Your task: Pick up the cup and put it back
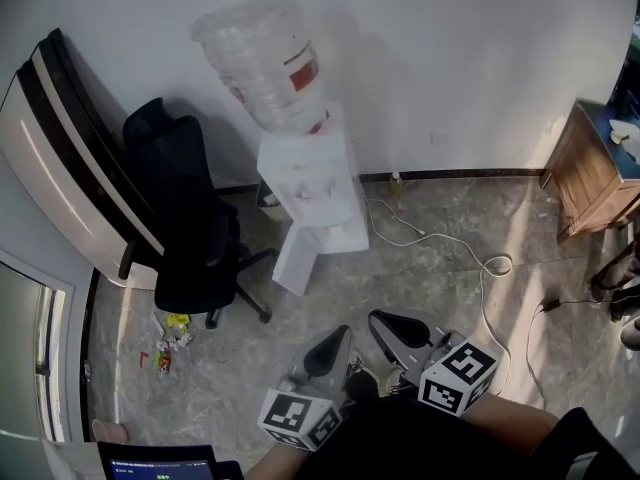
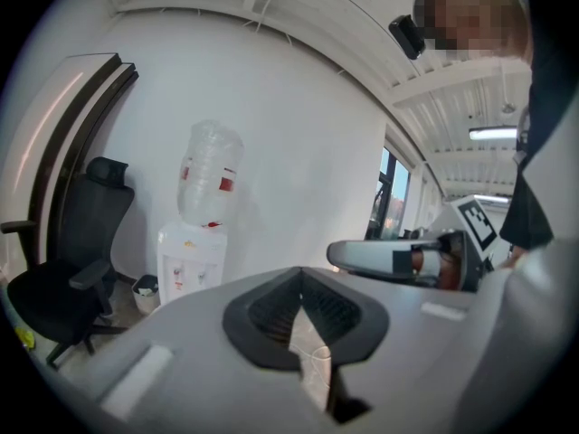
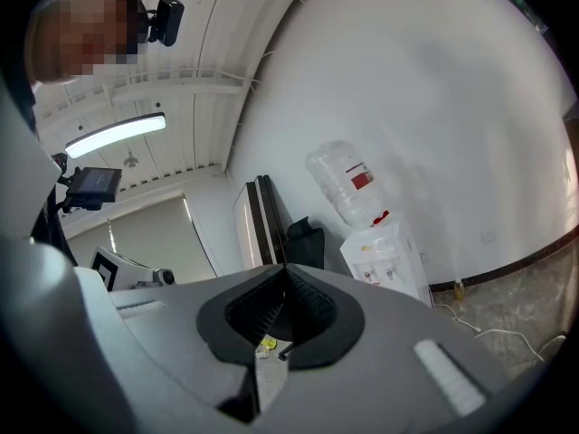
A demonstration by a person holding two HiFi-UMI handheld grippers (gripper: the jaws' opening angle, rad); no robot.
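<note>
Left gripper (image 1: 328, 351) and right gripper (image 1: 398, 330), both clenched empty, point side by side toward the water dispenser (image 1: 305, 183).

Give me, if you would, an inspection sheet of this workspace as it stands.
Surface: marbled floor; no table in view.
Job's things: cup, nothing seen.
Clutter: scraps of litter on the floor beside the black office chair.
Grippers: left gripper and right gripper both shut, nothing between the jaws, held side by side.
Cables: white cable lies loose on the floor near the water dispenser; black cable lies at the right.
Surroundings: the dispenser carries a clear bottle and stands by the white wall; tall white unit at the left, wooden cabinet at the right.
</note>
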